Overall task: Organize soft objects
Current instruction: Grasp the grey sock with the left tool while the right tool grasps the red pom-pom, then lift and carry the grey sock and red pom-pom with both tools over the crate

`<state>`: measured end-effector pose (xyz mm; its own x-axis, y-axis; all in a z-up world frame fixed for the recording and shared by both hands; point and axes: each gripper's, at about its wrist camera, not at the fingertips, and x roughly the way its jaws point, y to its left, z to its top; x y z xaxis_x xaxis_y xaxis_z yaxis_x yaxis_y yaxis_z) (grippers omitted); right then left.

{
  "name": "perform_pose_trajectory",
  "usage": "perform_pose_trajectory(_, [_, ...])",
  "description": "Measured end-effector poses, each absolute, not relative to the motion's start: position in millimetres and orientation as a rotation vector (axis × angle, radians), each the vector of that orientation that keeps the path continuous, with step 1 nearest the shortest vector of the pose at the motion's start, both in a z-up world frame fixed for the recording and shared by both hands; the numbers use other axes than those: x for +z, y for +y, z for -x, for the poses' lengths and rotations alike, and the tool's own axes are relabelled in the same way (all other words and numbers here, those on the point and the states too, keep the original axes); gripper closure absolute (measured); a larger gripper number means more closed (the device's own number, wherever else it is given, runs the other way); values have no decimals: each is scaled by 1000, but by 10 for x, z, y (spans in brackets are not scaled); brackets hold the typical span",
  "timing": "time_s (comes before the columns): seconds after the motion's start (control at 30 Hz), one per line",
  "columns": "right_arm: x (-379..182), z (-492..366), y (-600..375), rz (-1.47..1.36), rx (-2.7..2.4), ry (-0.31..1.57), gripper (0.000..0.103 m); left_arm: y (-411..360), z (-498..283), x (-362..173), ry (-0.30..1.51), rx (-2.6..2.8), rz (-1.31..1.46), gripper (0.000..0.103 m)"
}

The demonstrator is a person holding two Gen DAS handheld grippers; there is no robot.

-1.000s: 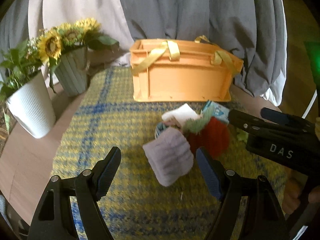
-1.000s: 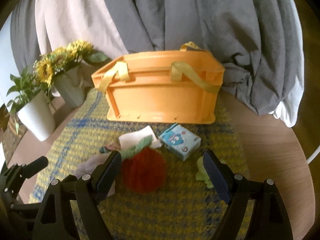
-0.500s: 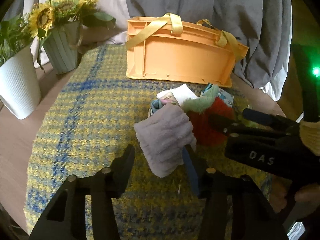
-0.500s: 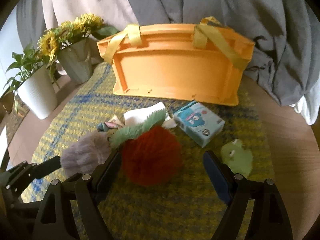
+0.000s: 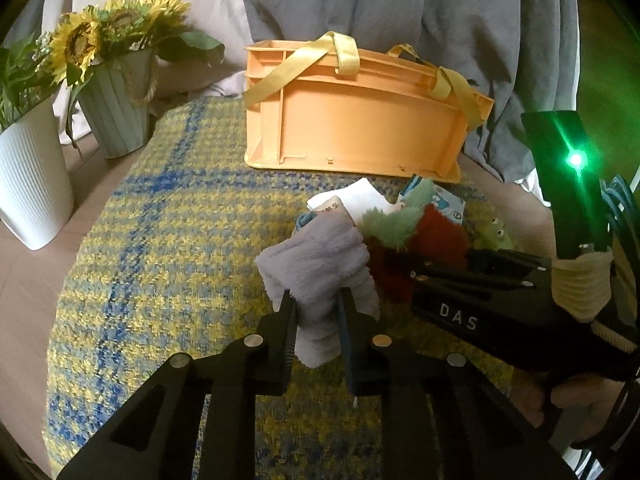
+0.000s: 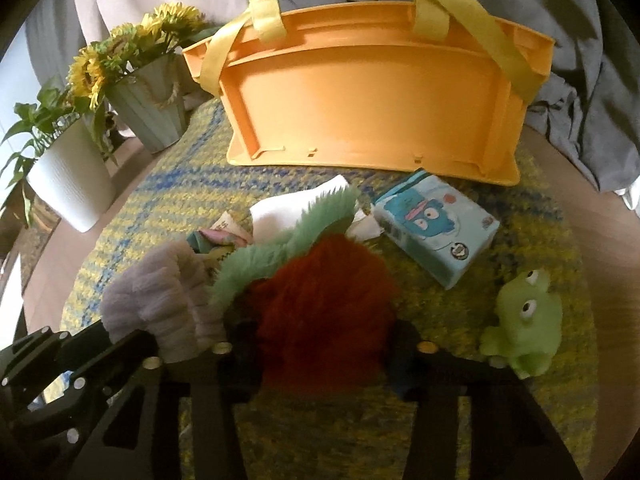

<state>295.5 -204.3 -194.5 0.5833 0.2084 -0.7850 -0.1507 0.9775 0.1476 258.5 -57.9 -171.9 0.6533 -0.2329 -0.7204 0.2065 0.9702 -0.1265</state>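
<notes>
1. Clamping the lilac plush cloth (image 5: 320, 268), the left gripper (image 5: 316, 320) holds it in front of the orange crate (image 5: 356, 120).
2. Right gripper (image 6: 324, 344) brackets the red plush toy (image 6: 324, 312), fingers pressing its sides, also before the crate.
3. Green frog (image 6: 524, 328) sits right of that toy.

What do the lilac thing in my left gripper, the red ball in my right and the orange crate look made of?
Lilac cloth: looks like plush fleece, matte, with ribbed pile, bunching between the left gripper.
Red ball: long shaggy fake fur or yarn with a green tuft, bulging between the right gripper.
Orange crate: rigid moulded plastic with a slight sheen and ribs; its yellow handles look like woven fabric.
</notes>
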Motion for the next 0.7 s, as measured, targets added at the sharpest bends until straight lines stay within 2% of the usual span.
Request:
perform_pose_trajectory(0.13, [-1911,-2910,-2031,-75,203,900,64,-571,-2568,-1668,807,-251,42,86])
perform_pose_trajectory(0.7, [-1349,-2614,-2164,-136,150,764,64,-531,-2427,-1191,667,-249,82,90])
